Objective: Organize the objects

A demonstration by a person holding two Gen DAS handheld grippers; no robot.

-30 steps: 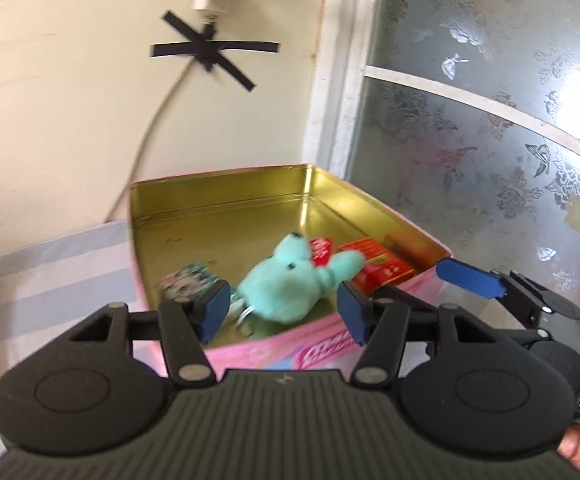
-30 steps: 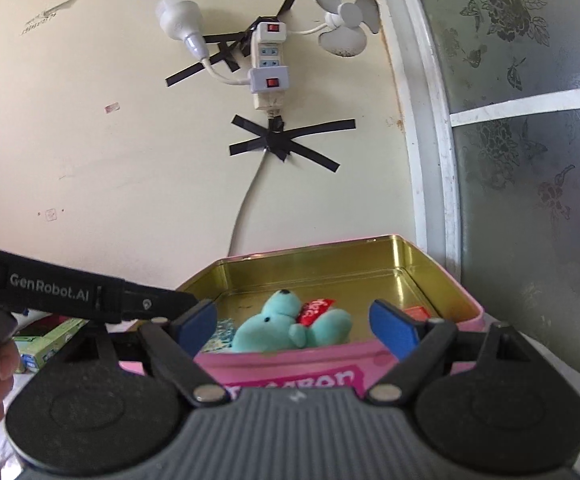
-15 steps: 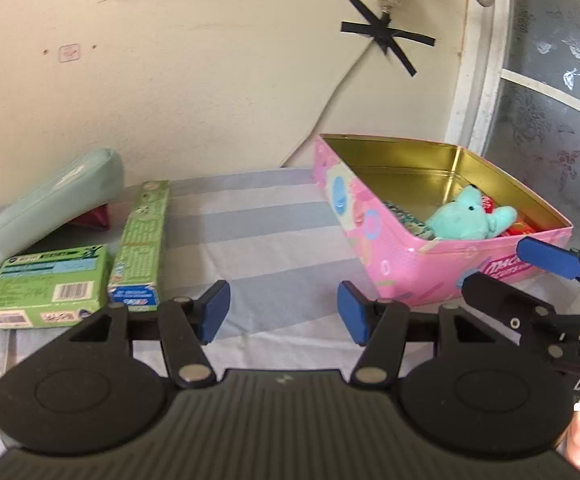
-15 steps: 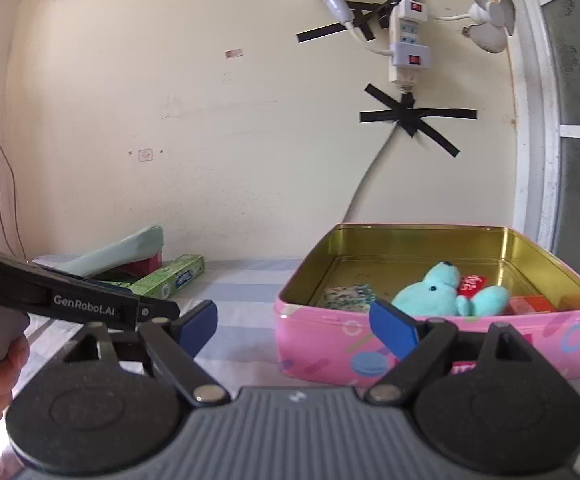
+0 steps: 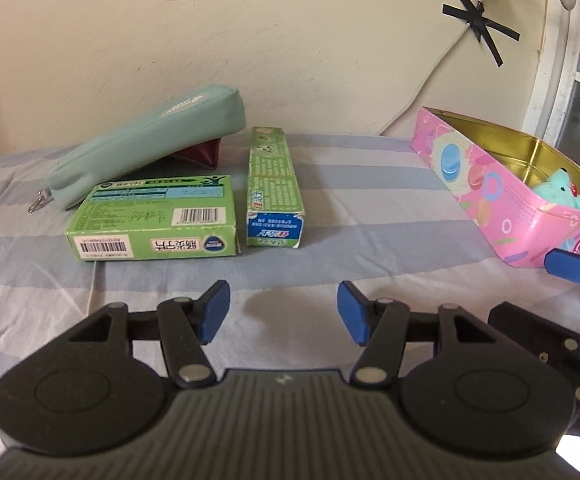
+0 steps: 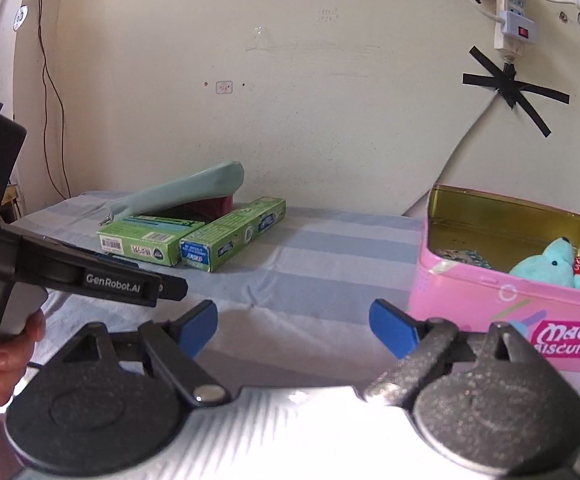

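Both grippers, left (image 5: 282, 312) and right (image 6: 293, 326), are hanging spread and empty; only the right view's catching what's probably a packet (image 6: 464, 258) beside the bear (image 6: 550, 266) in the tin (image 6: 490, 300).

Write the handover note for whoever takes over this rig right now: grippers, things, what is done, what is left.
Left gripper: open, empty, over the cloth.
Right gripper: open, empty, beside the pink tin.
In the tin: teal bear, plus small items.
Still out on the striped cloth: wide green box, long green box and teal pouch, which leans on a dark red thing.
Left: probably move these into the tin.
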